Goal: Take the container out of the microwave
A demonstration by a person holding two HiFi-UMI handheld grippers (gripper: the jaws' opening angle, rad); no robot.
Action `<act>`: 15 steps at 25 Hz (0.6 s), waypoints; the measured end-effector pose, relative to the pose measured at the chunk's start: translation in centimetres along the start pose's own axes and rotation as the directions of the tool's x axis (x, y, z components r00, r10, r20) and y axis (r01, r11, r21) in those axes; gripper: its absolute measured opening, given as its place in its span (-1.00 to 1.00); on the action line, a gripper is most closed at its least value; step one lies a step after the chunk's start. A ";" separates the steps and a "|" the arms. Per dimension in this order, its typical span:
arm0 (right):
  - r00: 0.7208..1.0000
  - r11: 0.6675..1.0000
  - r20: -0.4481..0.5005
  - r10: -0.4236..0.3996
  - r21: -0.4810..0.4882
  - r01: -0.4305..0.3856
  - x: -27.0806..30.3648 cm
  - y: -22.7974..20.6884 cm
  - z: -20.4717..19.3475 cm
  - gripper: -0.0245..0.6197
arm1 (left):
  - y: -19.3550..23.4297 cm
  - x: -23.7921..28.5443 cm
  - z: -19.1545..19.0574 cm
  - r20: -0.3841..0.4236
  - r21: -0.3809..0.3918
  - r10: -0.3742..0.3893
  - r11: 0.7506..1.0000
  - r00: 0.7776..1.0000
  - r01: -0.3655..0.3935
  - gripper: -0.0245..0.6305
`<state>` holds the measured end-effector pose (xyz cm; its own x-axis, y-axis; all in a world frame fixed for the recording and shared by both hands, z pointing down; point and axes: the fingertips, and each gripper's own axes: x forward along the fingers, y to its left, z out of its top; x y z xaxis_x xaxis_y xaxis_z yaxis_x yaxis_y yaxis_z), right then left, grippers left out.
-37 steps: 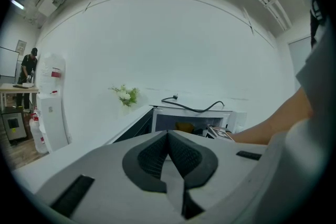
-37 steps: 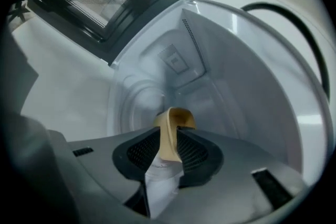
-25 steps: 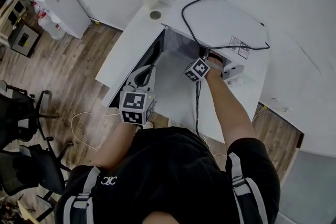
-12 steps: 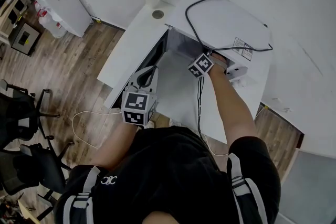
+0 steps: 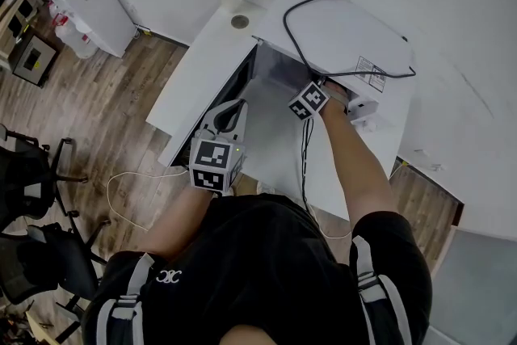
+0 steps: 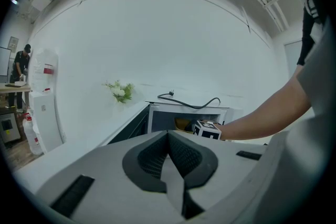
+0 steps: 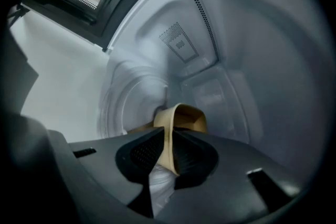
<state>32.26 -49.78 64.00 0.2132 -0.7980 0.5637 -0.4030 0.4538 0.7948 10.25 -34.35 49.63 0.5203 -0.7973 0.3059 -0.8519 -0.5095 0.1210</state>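
Inside the microwave (image 7: 236, 34), the right tool (image 7: 167, 139) is closing on the thin rim of the tan container (image 7: 190, 118), probably light and easily crushed.

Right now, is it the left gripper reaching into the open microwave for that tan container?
No, it is the right gripper, its fingers closing with the tan container's wall between them inside the open microwave, as the right gripper view shows.

The right gripper (image 7: 168, 134), on an outstretched arm (image 5: 355, 166), is closing its jaws on the container (image 7: 185, 118) wall between them. The left gripper (image 6: 169, 136) is hovering behind it, jaws meeting.
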 end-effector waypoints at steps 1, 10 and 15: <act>1.000 1.000 0.003 0.006 0.005 -0.006 -0.2 0.1 0.0 -0.75 | -0.1 0.0 0.1 0.002 0.001 -0.005 1.000 1.000 0.005 -0.89; 0.993 0.993 0.037 0.111 0.039 -0.113 -3.2 1.7 1.3 -0.77 | -0.9 -0.4 0.3 0.016 -0.002 -0.044 0.999 0.999 0.044 -0.89; 0.989 0.989 0.042 0.144 0.031 -0.145 -5.1 2.8 1.8 -0.78 | -1.0 -1.1 0.0 0.020 -0.005 -0.061 0.998 0.998 0.061 -0.89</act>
<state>28.49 -45.18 62.94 0.1155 -0.7402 0.6624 -0.4569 0.5526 0.6971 10.54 -32.93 49.12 0.5727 -0.7710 0.2786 -0.8186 -0.5561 0.1438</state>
